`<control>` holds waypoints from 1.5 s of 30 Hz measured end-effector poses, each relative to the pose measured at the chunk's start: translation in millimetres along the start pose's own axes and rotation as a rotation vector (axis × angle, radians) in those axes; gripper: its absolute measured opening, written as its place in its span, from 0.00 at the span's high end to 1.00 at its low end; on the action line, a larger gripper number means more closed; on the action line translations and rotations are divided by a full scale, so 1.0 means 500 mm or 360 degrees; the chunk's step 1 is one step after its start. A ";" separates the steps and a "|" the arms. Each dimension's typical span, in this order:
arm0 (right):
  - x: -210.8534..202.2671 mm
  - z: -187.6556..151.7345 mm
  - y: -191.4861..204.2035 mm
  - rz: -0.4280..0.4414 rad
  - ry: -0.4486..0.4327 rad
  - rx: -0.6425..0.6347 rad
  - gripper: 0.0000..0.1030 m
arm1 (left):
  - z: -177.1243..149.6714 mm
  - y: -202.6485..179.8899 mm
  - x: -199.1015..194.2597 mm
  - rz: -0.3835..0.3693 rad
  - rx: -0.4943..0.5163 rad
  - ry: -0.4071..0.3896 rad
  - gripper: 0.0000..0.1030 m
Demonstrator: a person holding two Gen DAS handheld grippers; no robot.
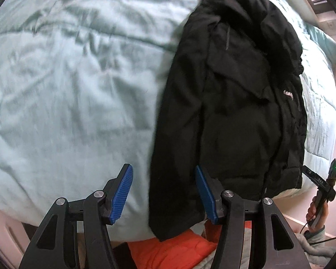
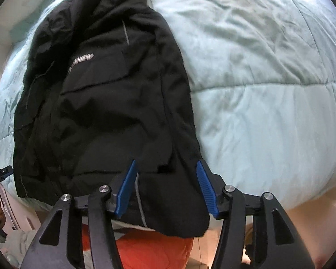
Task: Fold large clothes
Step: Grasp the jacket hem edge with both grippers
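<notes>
L tool (image 1: 164, 194): pads spread, nothing pinched. The jacket (image 1: 230, 103) hem corner hangs between the pads in view, but below them; no pad presses cloth, as far as seen.

R tool (image 2: 165, 191): released, pads apart. Jacket's near hem and a pale reflective strip (image 2: 141, 204) sit between and under the pads, not clamped.

Jacket: black, lies lengthwise on the pale green quilt (image 1: 62, 94) of the bed, collar at 12 o'clock, hem at 6 o'clock draping over bed edge. From L tool it runs 12 to 2 o'clock; from R tool 10 to 12.

Progress, est.: sides look already folded in, making a narrow long panel. Left: hem-to-collar fold(s), then tidy. Approx halfway.

Below bed edge at 6 o'clock: orange cloth (image 1: 174, 253). A hand (image 1: 317, 213) grips the other handle at 4 o'clock, L view.
</notes>
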State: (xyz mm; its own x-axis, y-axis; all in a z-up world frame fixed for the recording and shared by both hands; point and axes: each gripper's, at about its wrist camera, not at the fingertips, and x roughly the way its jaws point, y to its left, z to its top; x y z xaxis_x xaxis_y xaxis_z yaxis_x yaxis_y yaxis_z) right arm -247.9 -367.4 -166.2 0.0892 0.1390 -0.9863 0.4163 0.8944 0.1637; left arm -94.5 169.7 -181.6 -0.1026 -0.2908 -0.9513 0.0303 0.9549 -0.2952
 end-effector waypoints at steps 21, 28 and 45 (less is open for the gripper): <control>0.042 -0.079 -0.081 0.0168 0.0152 0.0093 0.41 | -0.056 0.047 0.043 -0.0268 -0.0100 0.0133 0.41; 0.055 -0.082 -0.061 0.0138 0.0177 0.0057 0.36 | -0.067 0.016 0.077 -0.0282 -0.0094 0.0152 0.35; 0.066 -0.083 -0.021 0.0177 0.0194 -0.0038 0.55 | -0.037 -0.051 0.090 -0.0146 0.0092 0.0153 0.67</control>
State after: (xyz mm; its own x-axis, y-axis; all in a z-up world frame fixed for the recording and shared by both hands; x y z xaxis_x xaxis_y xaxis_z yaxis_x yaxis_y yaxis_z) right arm -287.1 -354.7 -201.5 0.0224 0.2870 -0.9577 0.3884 0.8802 0.2729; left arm -118.3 133.2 -215.3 -0.2024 -0.3671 -0.9079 0.0731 0.9188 -0.3878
